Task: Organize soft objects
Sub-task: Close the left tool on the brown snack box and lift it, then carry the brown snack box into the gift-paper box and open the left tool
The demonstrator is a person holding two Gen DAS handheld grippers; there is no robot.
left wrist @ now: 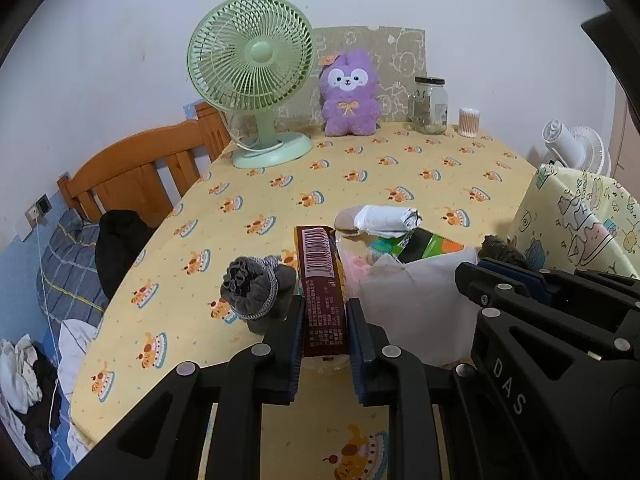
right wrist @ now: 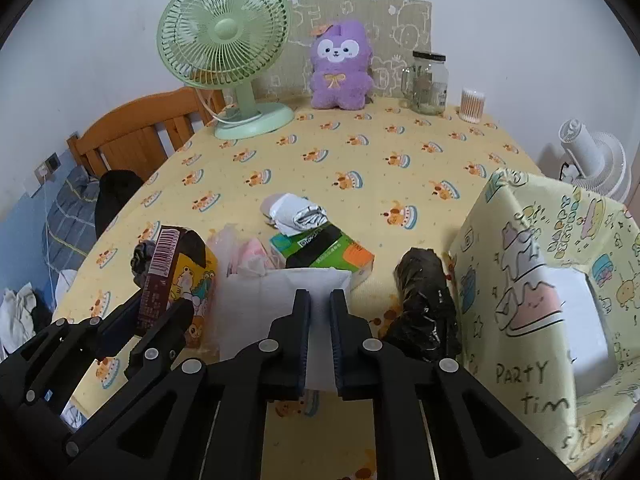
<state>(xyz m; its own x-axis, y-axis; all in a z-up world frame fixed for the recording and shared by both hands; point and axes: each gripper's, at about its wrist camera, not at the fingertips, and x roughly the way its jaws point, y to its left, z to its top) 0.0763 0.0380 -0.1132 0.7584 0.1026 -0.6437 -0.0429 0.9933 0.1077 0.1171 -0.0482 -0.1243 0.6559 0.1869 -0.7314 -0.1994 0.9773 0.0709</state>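
Printed cloth covers the table (left wrist: 360, 168); the snack pack (left wrist: 322, 280) is glossy plastic, the jar (left wrist: 430, 104) clear glass.

My left gripper (left wrist: 323, 322) is angled down twd the table, jaws nearly closed, both pads pressing the sides of a brown snack packet (left wrist: 322, 292) that stands up btwn them. My right gripper (right wrist: 320, 334) sits just beside it on the right, also tipped down, jaws pulled in narrow and clamped on a white soft pack (right wrist: 276, 308). In the left cam the right gripper's black frame fills the lower right; in the right cam the left one shows lower left w/ the packet.
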